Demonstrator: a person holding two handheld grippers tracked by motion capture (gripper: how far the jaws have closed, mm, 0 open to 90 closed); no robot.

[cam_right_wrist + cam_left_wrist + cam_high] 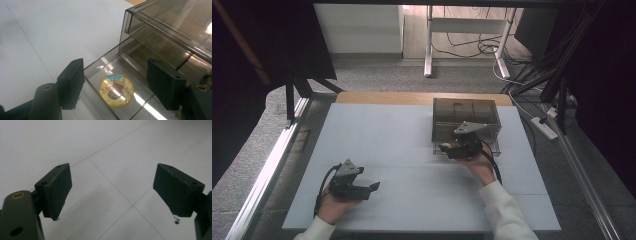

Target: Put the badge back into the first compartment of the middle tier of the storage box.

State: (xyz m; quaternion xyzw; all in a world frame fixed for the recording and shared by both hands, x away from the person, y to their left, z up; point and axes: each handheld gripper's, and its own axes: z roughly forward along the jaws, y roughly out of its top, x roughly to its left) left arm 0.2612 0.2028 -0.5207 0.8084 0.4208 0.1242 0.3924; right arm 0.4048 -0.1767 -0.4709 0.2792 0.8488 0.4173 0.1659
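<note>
A smoky transparent drawer box (pixel 467 117) stands on the pale mat (pixel 397 145) at the back right. Its lower drawer (pixel 100 66) is pulled out, and a round yellow badge (pixel 116 90) with a red and blue picture lies flat on the drawer's floor. My right gripper (pixel 118 82) hovers over that drawer with its jaws apart on either side of the badge, pads not touching it. It sits at the box's front edge (pixel 444 147) in the high view. My left gripper (pixel 112 192) rests open near the mat's front left (pixel 371 188), nothing between its pads.
A strip of wooden tabletop (pixel 412 98) shows behind the mat. Metal rails (pixel 267 170) run along both sides of the table. A power strip (pixel 544 127) and cables lie on the floor at the right, and a desk's white legs (pixel 428 45) stand beyond.
</note>
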